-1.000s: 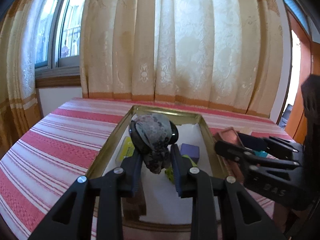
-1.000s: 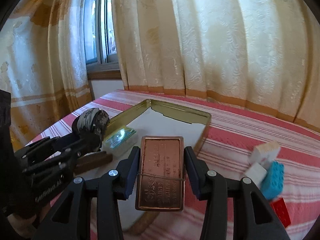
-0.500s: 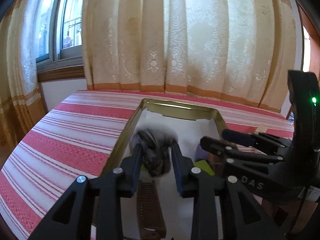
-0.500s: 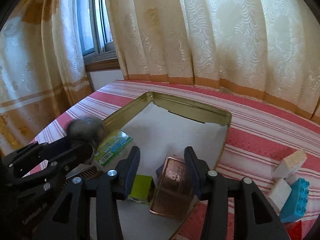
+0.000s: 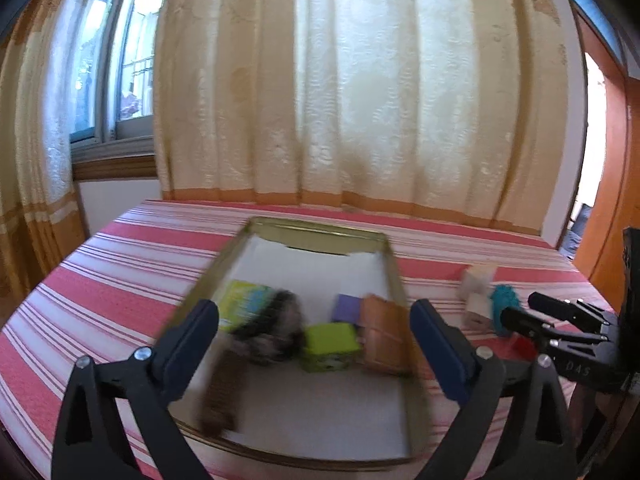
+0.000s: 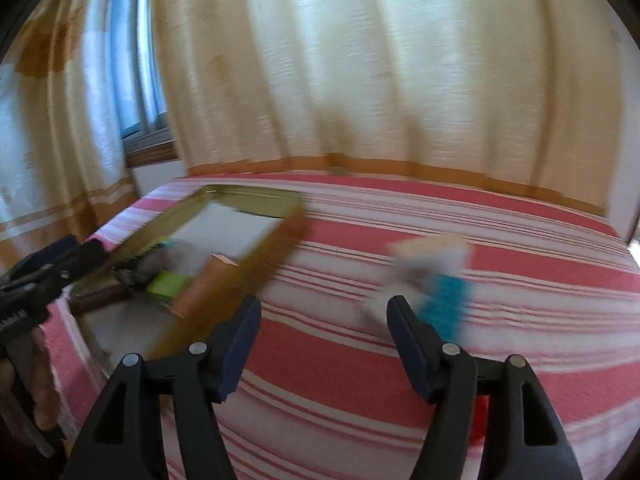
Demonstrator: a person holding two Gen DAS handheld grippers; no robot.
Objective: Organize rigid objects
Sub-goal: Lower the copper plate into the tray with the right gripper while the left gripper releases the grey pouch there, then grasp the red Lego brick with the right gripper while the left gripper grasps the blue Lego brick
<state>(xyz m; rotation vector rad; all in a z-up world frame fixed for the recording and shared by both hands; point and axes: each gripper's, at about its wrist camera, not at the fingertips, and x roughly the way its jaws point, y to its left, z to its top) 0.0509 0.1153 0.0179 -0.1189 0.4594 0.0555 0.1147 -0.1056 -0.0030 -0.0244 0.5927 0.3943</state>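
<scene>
On the far left of the striped tablecloth (image 5: 120,292) nothing waits to be sorted; the work begins at the gold-rimmed tray (image 5: 312,230), which holds a brown comb (image 5: 220,392) along its left side, a green-and-blue packet (image 5: 244,304), a dark mottled round object (image 5: 276,332), a lime-green block (image 5: 330,346), a purple block (image 5: 348,308) and a copper-coloured tin (image 5: 384,340) leaning by the right wall. The left gripper (image 5: 314,344) hangs over the tray's near half with its fingers spread wide and nothing between them. Further right, outside the tray, a small cluster lies on the cloth: two pale wooden blocks (image 5: 476,288), a teal brick (image 6: 446,304) and a red piece (image 5: 522,346) just beside them. The right gripper (image 6: 322,344) also has its fingers spread and empty, and the teal brick sits just past its right fingertip; both views are blurred by motion. The step in hand looks like fetching the next loose piece from that cluster. To do it well, I would slow the right gripper until the view steadies, centre the gap on one block only, come in with the pads square to two flat parallel faces, and close without nudging its neighbours, which touch or nearly touch. The tray's bare far half seems the safest drop zone.
</scene>
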